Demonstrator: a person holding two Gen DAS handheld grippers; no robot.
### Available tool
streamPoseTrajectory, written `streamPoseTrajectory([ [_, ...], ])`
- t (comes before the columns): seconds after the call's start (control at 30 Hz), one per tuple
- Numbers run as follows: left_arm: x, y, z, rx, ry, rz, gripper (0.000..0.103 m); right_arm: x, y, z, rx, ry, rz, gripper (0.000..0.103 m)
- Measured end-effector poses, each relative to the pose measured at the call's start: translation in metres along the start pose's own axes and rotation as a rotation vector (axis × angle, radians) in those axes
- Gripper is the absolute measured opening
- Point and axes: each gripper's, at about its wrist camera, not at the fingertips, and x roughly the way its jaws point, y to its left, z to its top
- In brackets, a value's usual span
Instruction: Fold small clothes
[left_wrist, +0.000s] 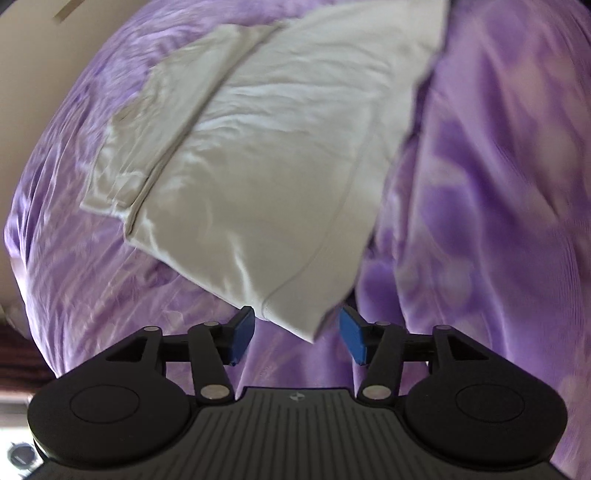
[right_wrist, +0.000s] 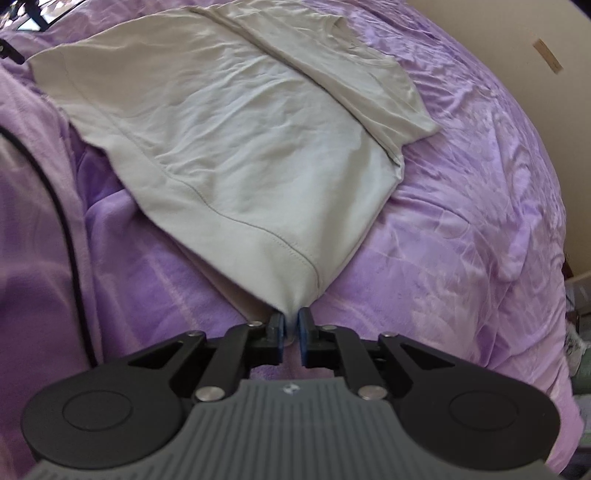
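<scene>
I am working over a wrinkled purple patterned bed cover (right_wrist: 461, 221), and the pale beige cotton T-shirt (right_wrist: 229, 140) is lying on it, partly folded, with one side already laid over the body. There are no containers in my views.

My right gripper (right_wrist: 291, 328) is pinching the hem corner of the T-shirt; its blue pads (right_wrist: 303, 330) are pressing tight on the cloth, which is drawn into a point between them. My left gripper (left_wrist: 297, 336) is standing wide apart; another hem corner of the T-shirt (left_wrist: 266, 166) is hanging just in front, between the blue pads (left_wrist: 352, 334), but they are not pressing it.

The left view is blurred, so I cannot tell if this corner is touching the bed cover. At the left edge of the right view, a person's lilac sleeve (right_wrist: 33, 221) is cut off.
</scene>
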Motion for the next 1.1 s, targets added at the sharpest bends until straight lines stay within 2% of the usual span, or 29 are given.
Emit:
streamPoseTrajectory([
  [0.13, 0.018, -0.022, 0.001, 0.147, 0.049, 0.061, 0.064, -0.010, 0.001, -0.003, -0.053, 0.024, -0.020, 0.008],
  [0.27, 0.032, -0.041, 0.000, 0.288, 0.058, 0.162, 0.064, -0.031, -0.001, -0.004, -0.075, -0.074, -0.016, 0.044],
  [0.37, 0.040, -0.053, -0.001, 0.369, 0.045, 0.242, 0.064, -0.034, 0.010, 0.002, -0.160, -0.116, -0.017, 0.046],
  [0.5, 0.054, -0.058, -0.002, 0.366, 0.051, 0.274, 0.064, -0.025, 0.033, 0.004, -0.354, -0.155, -0.007, 0.050],
  [0.6, 0.057, -0.055, -0.003, 0.300, 0.027, 0.293, 0.064, -0.009, 0.045, -0.001, -0.483, -0.120, -0.020, 0.050],
  [0.67, 0.054, -0.054, -0.004, 0.257, 0.009, 0.285, 0.056, 0.002, 0.050, -0.008, -0.550, -0.101, -0.051, 0.050],
  [0.7, 0.054, -0.053, -0.005, 0.231, 0.002, 0.280, 0.053, 0.005, 0.048, -0.010, -0.561, -0.105, -0.059, 0.049],
  [0.77, 0.053, -0.053, -0.006, 0.194, -0.016, 0.281, 0.030, 0.009, 0.044, -0.013, -0.549, -0.126, -0.069, 0.048],
  [0.8, 0.052, -0.054, -0.006, 0.185, -0.023, 0.285, 0.025, 0.011, 0.042, -0.014, -0.541, -0.142, -0.088, 0.038],
  [0.83, 0.051, -0.054, -0.007, 0.179, -0.035, 0.293, 0.016, 0.013, 0.040, -0.015, -0.537, -0.152, -0.107, 0.030],
  [0.87, 0.048, -0.052, -0.007, 0.167, -0.047, 0.299, 0.012, 0.015, 0.039, -0.016, -0.535, -0.155, -0.129, 0.018],
  [0.93, 0.038, -0.044, -0.007, 0.104, -0.078, 0.289, 0.007, 0.015, 0.040, -0.021, -0.537, -0.168, -0.161, 0.009],
  [0.97, 0.031, -0.038, -0.007, 0.062, -0.100, 0.283, 0.007, 0.012, 0.039, -0.023, -0.529, -0.177, -0.162, 0.001],
  [1.1, 0.000, -0.013, -0.003, -0.090, -0.195, 0.299, 0.006, -0.006, 0.028, -0.024, -0.421, -0.265, -0.176, 0.000],
])
